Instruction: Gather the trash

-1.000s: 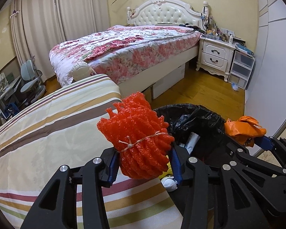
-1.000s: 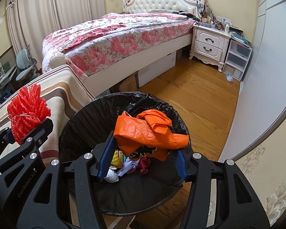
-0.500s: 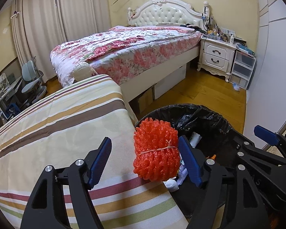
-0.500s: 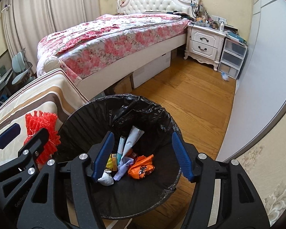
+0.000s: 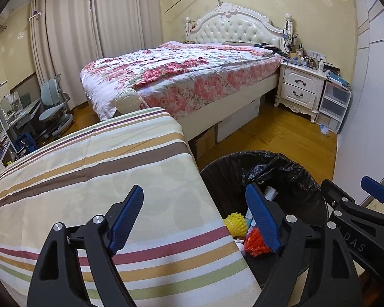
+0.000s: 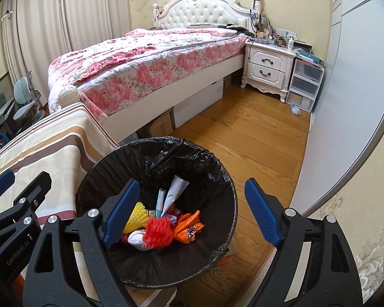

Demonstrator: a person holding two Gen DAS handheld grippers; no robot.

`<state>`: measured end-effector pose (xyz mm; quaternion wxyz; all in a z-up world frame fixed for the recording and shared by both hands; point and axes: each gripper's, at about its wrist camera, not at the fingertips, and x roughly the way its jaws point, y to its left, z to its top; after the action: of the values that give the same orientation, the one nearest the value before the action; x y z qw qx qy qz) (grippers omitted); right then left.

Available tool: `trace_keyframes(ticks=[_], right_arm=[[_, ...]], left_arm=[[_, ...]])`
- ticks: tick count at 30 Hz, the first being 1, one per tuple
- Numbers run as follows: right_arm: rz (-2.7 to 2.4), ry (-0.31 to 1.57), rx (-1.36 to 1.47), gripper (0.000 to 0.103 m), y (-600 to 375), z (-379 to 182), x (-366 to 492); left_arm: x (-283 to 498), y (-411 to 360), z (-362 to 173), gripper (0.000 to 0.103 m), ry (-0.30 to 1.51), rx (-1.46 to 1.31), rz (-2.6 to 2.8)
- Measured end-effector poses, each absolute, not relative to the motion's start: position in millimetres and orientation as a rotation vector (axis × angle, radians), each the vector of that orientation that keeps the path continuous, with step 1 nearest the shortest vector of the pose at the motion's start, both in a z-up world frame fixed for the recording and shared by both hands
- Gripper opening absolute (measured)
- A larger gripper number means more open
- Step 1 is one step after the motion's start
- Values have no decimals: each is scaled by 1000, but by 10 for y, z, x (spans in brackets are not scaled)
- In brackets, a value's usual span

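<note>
i'm holding both grippers over the trash bin (image 6: 166, 276) beside the striped bed (image 5: 89, 179), at its near corner. left gripper (image 5: 199, 220) fingers are opening w/ nothing btwn them; right gripper (image 6: 192, 212) fingers are opening too, empty. red mesh bundle (image 6: 157, 235) and orange bag (image 6: 189, 226) are lying in the bin bottom, below and ahead of the right fingers. i'm seeing no loose trash on the bed, so neither hand is nearer to a next piece.

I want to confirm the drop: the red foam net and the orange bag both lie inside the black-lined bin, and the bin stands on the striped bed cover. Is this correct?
Not quite. The red foam net and the orange bag do lie inside the bin, but the bin stands on the wooden floor, beside the striped bed cover, not on it. The right wrist view shows this.
</note>
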<state>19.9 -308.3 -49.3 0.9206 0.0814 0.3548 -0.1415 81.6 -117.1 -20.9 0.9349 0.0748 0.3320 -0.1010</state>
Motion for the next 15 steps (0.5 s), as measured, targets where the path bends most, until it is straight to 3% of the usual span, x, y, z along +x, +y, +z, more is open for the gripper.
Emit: trace_keyframes(ticks=[15], right_arm=[[-285,689,159,89,-2901,-303,-76]], left_arm=[[547,-864,-26,83,627,130,-169]])
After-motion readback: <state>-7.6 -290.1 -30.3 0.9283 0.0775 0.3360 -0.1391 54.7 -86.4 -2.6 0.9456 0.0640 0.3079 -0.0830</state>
